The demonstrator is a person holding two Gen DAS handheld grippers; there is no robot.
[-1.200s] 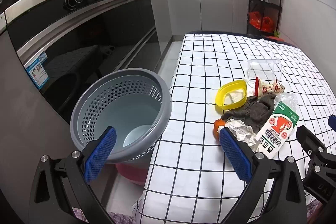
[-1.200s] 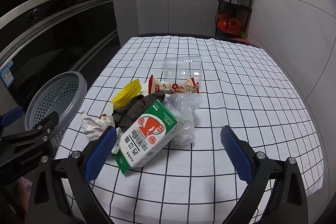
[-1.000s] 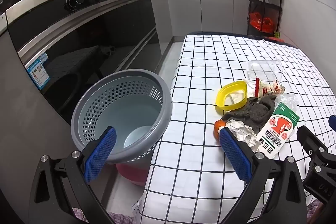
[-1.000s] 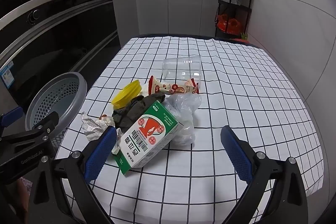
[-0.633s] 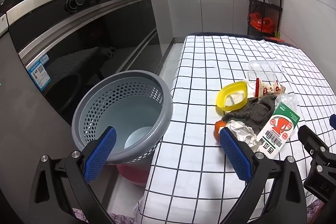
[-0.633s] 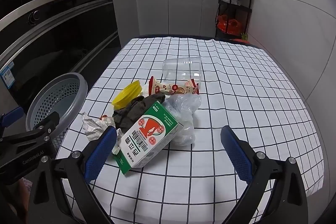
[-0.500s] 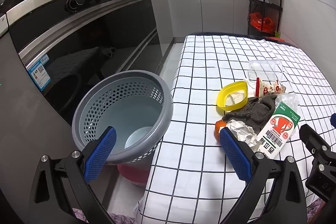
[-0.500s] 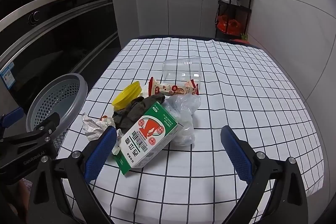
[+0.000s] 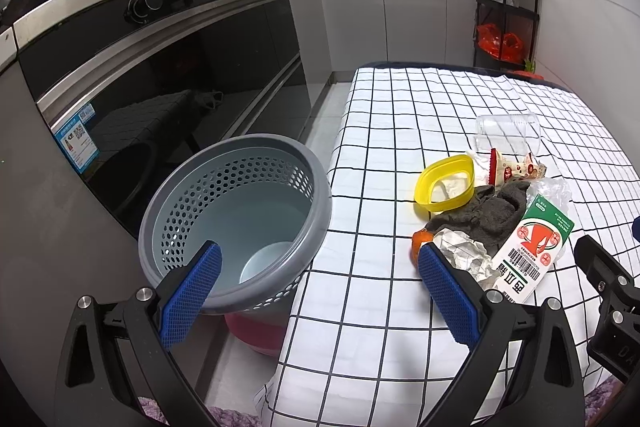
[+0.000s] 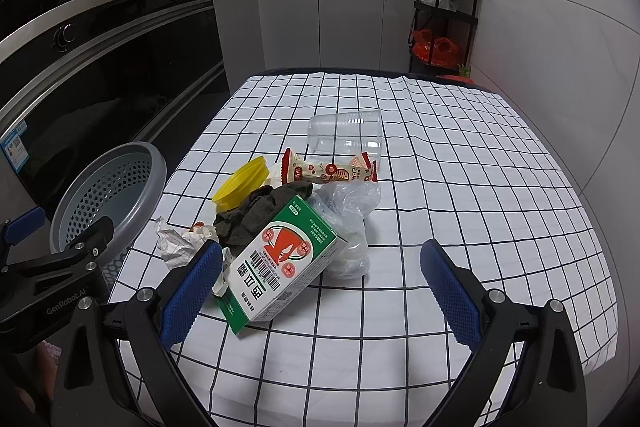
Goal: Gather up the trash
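A pile of trash lies on the checked tablecloth: a green and white milk carton, crumpled paper, a dark rag, a yellow lid, a clear plastic bag, a snack wrapper and a clear plastic cup on its side. A grey perforated bin stands off the table's left edge. My left gripper is open over the gap between bin and table. My right gripper is open just short of the carton.
A dark oven front and grey cabinets run along the left and back. A black rack with red bags stands at the back right beside the wall. Something red sits under the bin.
Both views have drifted very slightly; the trash, the bin and the open jaws stand as before.
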